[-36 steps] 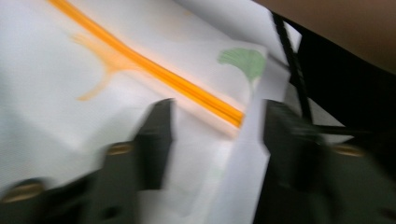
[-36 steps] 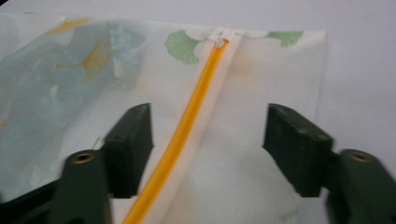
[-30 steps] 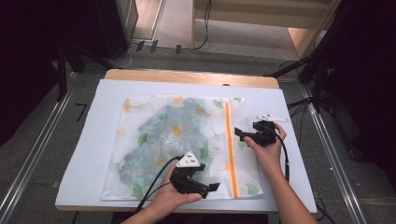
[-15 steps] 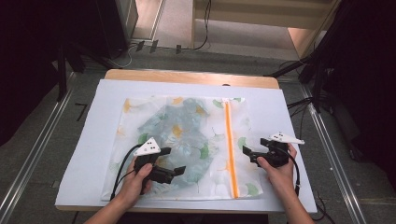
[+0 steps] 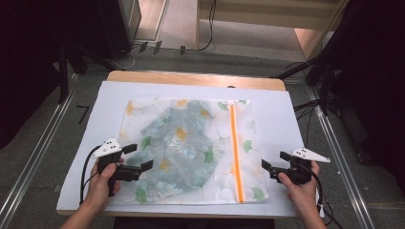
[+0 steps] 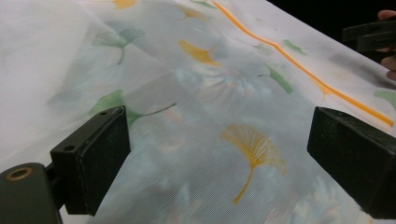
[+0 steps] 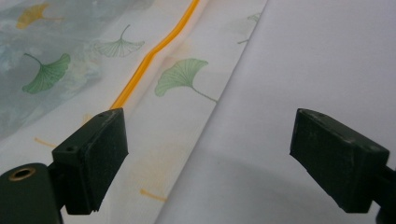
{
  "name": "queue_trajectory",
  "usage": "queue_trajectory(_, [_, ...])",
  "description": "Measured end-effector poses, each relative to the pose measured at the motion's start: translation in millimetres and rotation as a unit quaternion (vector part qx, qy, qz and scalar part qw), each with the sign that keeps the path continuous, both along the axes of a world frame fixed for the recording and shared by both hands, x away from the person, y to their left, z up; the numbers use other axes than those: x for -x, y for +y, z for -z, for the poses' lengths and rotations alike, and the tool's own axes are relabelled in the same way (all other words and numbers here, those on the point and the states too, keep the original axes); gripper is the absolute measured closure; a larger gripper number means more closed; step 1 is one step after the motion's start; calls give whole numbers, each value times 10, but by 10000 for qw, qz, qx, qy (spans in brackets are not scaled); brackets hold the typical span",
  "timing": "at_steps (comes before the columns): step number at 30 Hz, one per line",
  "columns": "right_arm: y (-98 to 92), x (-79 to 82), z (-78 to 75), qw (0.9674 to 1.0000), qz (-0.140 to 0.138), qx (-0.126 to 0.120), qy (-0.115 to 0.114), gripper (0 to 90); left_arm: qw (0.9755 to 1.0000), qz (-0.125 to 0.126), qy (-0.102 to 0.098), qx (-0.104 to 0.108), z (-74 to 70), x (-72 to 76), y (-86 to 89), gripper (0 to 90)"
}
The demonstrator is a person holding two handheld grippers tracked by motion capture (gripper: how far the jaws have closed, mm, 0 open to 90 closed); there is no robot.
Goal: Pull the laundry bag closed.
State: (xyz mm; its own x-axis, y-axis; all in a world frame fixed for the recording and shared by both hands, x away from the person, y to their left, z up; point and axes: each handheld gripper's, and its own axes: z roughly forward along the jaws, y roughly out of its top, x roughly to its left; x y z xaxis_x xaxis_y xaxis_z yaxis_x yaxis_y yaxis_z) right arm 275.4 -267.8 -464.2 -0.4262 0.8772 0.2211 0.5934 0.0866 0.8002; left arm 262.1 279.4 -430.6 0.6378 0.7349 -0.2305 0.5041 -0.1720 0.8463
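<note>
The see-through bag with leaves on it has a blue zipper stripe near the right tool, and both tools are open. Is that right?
Almost. The stripe on the bag is orange, not blue, as the high view shows. It does run near the right tool, and both that one and the left tool are open.

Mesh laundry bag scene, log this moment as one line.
mesh bag flat on white sheet | orange zipper closed | left gripper open over bag | right gripper open at bag's edge
</note>
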Motion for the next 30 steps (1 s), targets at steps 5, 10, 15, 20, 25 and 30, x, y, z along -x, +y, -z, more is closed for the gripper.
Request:
queue_trajectory(5, [-72,131,8,10000,35,69,23,116,9997,-243,-25,53,-19,64,230,60])
queue_trajectory(10, [-151,263,2,10000,37,-34,51,121,9993,-324,-26,-176,14,155,357,60])
queue_trajectory(15, [-241,401,18,10000,40,-40,52,126,9988,-435,-35,-216,21,233,474,60])
queue_trajectory(20, [-348,491,5,9998,105,-163,53,128,9983,-509,-53,-264,46,298,559,60])
queue_trajectory(25, [-416,598,-21,9998,177,-102,-40,128,9976,-621,-103,-291,38,359,628,60])
queue_trajectory(30, [-470,686,-17,9997,238,-40,-55,129,9966,-770,-91,-268,31,418,724,60])
